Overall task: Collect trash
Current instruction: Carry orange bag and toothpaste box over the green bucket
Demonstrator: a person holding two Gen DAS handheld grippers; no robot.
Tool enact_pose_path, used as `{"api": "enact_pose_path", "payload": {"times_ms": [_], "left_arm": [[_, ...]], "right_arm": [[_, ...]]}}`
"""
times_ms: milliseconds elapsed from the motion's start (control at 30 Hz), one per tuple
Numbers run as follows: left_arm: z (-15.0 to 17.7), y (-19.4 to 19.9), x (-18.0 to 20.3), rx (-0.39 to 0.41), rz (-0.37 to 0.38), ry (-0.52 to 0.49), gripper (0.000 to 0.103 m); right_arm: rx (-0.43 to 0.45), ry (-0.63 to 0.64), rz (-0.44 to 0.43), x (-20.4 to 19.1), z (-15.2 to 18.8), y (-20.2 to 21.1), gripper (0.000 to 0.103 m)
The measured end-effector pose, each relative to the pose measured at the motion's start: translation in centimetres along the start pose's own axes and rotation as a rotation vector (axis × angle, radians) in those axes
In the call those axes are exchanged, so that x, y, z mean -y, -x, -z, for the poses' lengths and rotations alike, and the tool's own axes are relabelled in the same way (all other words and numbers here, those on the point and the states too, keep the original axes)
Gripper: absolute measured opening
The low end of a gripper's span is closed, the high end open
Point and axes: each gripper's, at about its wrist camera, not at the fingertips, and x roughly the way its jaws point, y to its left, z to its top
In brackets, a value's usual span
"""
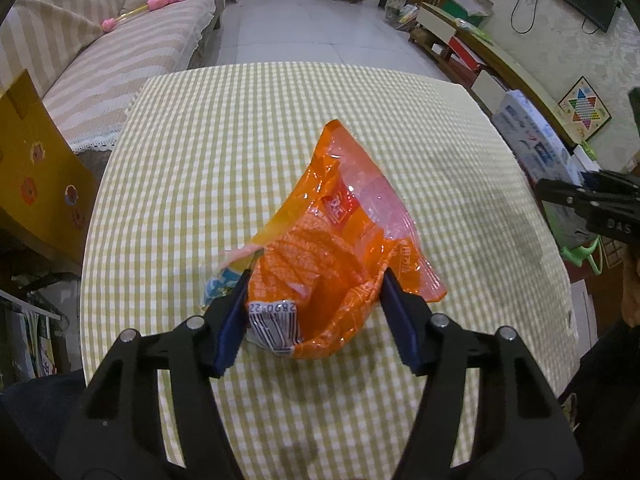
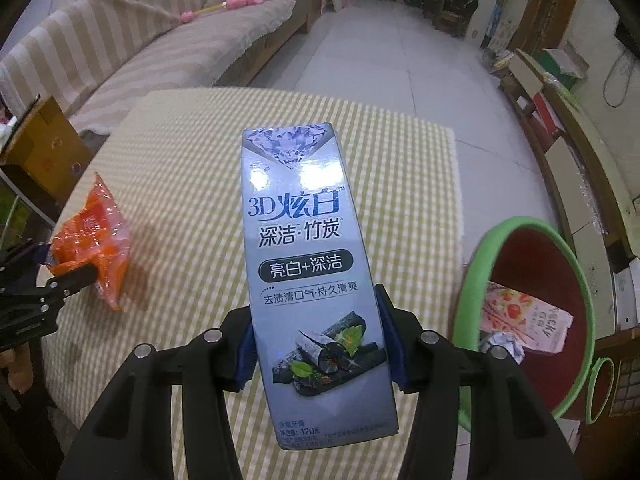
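From the left wrist, the left tongs [image 1: 314,304] have both blue pads against the near end of the crumpled orange snack bag [image 1: 340,236], which still lies on the checked tablecloth [image 1: 240,140], so that pickup looks just begun and needs a firm squeeze before lifting. From the right wrist, the right tongs [image 2: 318,340] clamp the silver toothpaste box [image 2: 308,264] clear above the table. The green-rimmed bin [image 2: 560,256] stands low to their right, so I reckon the next move is swinging that way and letting go over it.

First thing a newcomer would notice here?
The silver toothpaste box fills the right wrist view, clamped in the right claw above the checked table. Next, the orange wrapper between the left claw's pads, and the green-rimmed bin at right.
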Motion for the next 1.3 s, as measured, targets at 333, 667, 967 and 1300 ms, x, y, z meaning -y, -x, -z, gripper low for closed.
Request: {"api": "enact_pose_path", "payload": {"times_ms": [333,667,967,1300], "left_arm": [[-1.5,2.0,3.0,0.034,0.041,-0.058,0.059],[-4.9,3.2,9.3,0.073,0.121,-0.146,0.059],[-8.5,3.0,16.5,0.091,0.241,-0.203,0.06],[-11.4,1.5,24.6,0.076,0.324,-0.279,0.06]], "right_arm": [[0.083,-0.12,0.001,5.0,2.0,4.4,0.049],[0.149,-0.257,0.054,11.5,3.7,8.0,0.049],[0.201,-0.394,0.13,18.5,5.3,10.3,0.049],[0.218,-0.522,0.146,23.7,7.0,10.3,0.049]]}}
